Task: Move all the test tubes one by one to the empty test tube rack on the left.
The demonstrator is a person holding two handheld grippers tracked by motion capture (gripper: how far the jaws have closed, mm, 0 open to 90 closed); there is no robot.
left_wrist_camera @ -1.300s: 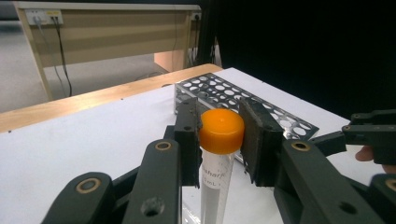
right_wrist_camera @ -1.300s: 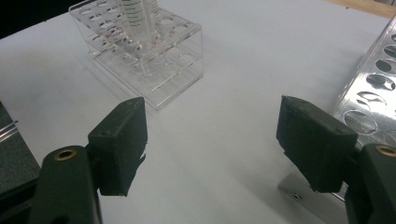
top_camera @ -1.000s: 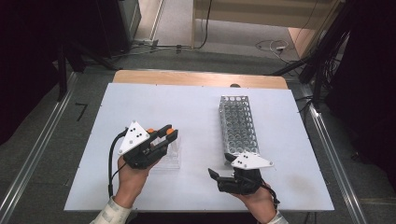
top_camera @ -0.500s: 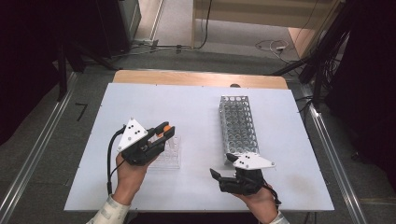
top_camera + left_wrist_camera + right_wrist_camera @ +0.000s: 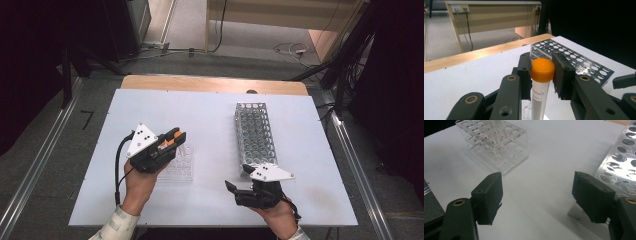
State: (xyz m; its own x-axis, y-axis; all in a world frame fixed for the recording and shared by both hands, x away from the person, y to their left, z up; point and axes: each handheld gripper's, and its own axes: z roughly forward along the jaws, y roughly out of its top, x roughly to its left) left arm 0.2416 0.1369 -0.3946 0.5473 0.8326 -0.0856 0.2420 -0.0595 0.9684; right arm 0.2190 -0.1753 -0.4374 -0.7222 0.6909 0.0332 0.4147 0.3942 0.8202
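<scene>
My left gripper point(image 5: 178, 136) is shut on the orange cap of a white tube point(image 5: 539, 97), which hangs upright between its jaws. It hovers over the near-left part of a clear acrylic rack point(image 5: 181, 169). In the left gripper view both pads press on the cap's sides. A long perforated metal rack point(image 5: 256, 132) lies right of the table's centre. My right gripper point(image 5: 235, 189) rests low by the near end of the metal rack. It is open, with bare table between its jaws point(image 5: 536, 195).
The white table top point(image 5: 210, 115) has a wooden strip point(image 5: 215, 84) along its far edge. Cables lie on the floor beyond it. Metal rails run along both sides of the table. The right gripper's jaw tips show at the right edge of the left gripper view.
The left gripper, with the tube in it, has shifted slightly to the left over the clear rack. The right gripper has stayed still.
</scene>
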